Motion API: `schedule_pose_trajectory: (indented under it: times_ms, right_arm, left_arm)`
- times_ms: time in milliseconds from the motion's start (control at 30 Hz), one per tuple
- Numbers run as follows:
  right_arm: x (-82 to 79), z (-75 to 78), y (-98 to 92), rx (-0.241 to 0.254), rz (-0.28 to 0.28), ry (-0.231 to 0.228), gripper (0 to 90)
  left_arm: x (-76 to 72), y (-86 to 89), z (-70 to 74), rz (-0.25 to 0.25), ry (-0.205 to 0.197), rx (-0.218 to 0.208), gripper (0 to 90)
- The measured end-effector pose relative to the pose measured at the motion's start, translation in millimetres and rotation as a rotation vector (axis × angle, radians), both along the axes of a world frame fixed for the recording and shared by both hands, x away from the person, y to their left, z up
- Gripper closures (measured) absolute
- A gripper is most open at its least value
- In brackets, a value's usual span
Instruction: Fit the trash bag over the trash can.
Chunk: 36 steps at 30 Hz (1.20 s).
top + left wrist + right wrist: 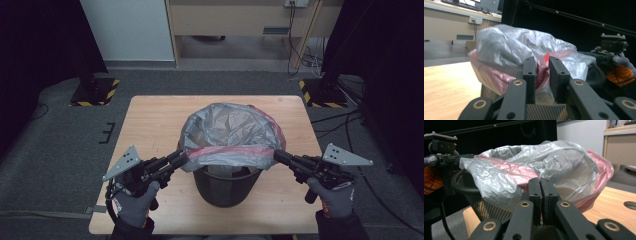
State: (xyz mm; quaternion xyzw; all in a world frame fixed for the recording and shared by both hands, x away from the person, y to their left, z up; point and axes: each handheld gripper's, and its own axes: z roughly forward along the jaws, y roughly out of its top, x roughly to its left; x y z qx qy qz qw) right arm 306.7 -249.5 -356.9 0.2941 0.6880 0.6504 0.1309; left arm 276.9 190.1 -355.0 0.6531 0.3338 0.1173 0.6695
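One black mesh bin (227, 187) stands near the front edge of the counter (150, 120), with one grey bag (227, 127) and one pink bag (235, 152) bunched over its rim, and two hand-held grippers meet it from opposite sides. The left hand-held gripper (542, 72) has pink plastic between its jaws, which stand slightly apart. The right hand-held gripper (540, 188) is clamped together on the bags' edge at the rim.

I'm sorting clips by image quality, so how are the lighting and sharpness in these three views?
High view: dim, dark at the sides, soft; the table is the brightest part. Left gripper view: bag slightly blurred, jaws sharp. Right gripper view: sharper, bag folds crisp, black background.
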Motion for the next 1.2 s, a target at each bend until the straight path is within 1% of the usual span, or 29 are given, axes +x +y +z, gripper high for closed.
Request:
schedule_pose_trajectory:
  times_ms: [67, 133, 167, 233, 300, 333, 400, 433, 467, 500, 633, 667, 767, 867, 900, 933, 967, 1000, 1067, 1100, 1167, 1200]
  right_arm:
    - [-0.6, -0.6, 0.1, -0.002, 0.002, 0.005, 89.0]
    - [-0.9, -1.4, 0.0, -0.005, 0.004, 0.006, 89.2]
    - [-1.2, -1.9, 0.2, 0.001, 0.006, 0.010, 89.3]
    - [-2.3, -3.1, 0.9, 0.004, 0.010, 0.014, 89.4]
    - [-4.2, -3.5, 0.9, -0.003, 0.018, 0.023, 89.4]
    - [-4.6, -4.1, 1.3, -0.006, 0.022, 0.015, 89.5]
    - [-7.3, -4.7, 1.9, -0.018, 0.036, 0.033, 89.5]
    - [-7.7, -5.6, 2.5, -0.018, 0.042, 0.031, 89.5]
    - [-8.9, -6.8, 3.8, -0.027, 0.054, 0.043, 89.7]
    - [-9.3, -7.9, 5.0, -0.027, 0.060, 0.044, 89.8]
    - [-9.9, -10.7, 9.3, -0.035, 0.073, 0.053, 89.8]
    - [-10.1, -10.8, 9.3, -0.038, 0.073, 0.056, 89.9]
    - [-10.9, -12.6, 10.2, -0.047, 0.077, 0.070, 89.8]
    - [-11.1, -15.6, 14.0, -0.071, 0.088, 0.080, 89.8]
    - [-10.8, -16.8, 15.9, -0.080, 0.092, 0.072, 89.8]
    - [-11.5, -16.8, 16.6, -0.095, 0.091, 0.081, 89.7]
    - [-11.5, -16.7, 17.2, -0.098, 0.089, 0.080, 89.7]
    - [-11.4, -16.2, 16.7, -0.111, 0.082, 0.073, 89.7]
    - [-12.6, -14.4, 16.1, -0.130, 0.075, 0.074, 89.7]
    - [-12.5, -14.4, 16.2, -0.134, 0.073, 0.068, 89.7]
    - [-12.8, -14.6, 16.2, -0.135, 0.073, 0.072, 89.7]
    - [-12.9, -14.6, 16.0, -0.148, 0.074, 0.076, 89.8]
  left_arm:
    - [-3.2, -2.4, -7.0, -0.006, 0.007, 0.017, 76.1]
    - [-4.2, -2.5, -12.8, -0.015, 0.010, 0.017, 78.6]
    - [-4.8, -3.2, -14.7, -0.012, 0.005, 0.026, 79.6]
    - [-6.2, -7.0, -17.1, -0.016, -0.007, 0.044, 84.5]
    - [-8.5, -9.8, -17.3, -0.010, -0.026, 0.069, 86.9]
    - [-9.2, -10.0, -17.4, -0.011, -0.033, 0.077, 88.2]
    - [-9.9, -10.3, -18.5, -0.018, -0.035, 0.080, 89.0]
    - [-10.4, -10.8, -19.7, -0.026, -0.036, 0.086, 89.2]
    - [-11.1, -11.6, -20.6, -0.026, -0.035, 0.088, 89.2]
    - [-12.0, -13.0, -22.0, -0.030, -0.035, 0.096, 89.3]
    - [-14.5, -21.3, -26.5, -0.042, -0.044, 0.149, 89.4]
    - [-14.7, -22.6, -27.0, -0.041, -0.047, 0.157, 89.5]
    - [-15.4, -23.9, -29.0, -0.040, -0.050, 0.165, 89.5]
    - [-16.4, -25.5, -30.6, -0.043, -0.047, 0.172, 89.5]
    - [-17.8, -28.0, -32.7, -0.042, -0.043, 0.190, 89.4]
    - [-17.9, -28.2, -33.2, -0.043, -0.040, 0.198, 89.4]
    - [-17.8, -28.4, -33.1, -0.042, -0.033, 0.194, 89.4]
    - [-17.6, -28.0, -32.0, -0.043, -0.026, 0.201, 89.4]
    - [-18.2, -27.2, -29.9, -0.037, -0.027, 0.223, 89.5]
    - [-19.2, -27.8, -29.6, -0.036, -0.029, 0.238, 89.5]
    - [-20.1, -28.4, -29.1, -0.045, -0.029, 0.260, 89.5]
    - [-20.2, -28.6, -28.7, -0.047, -0.024, 0.265, 89.5]
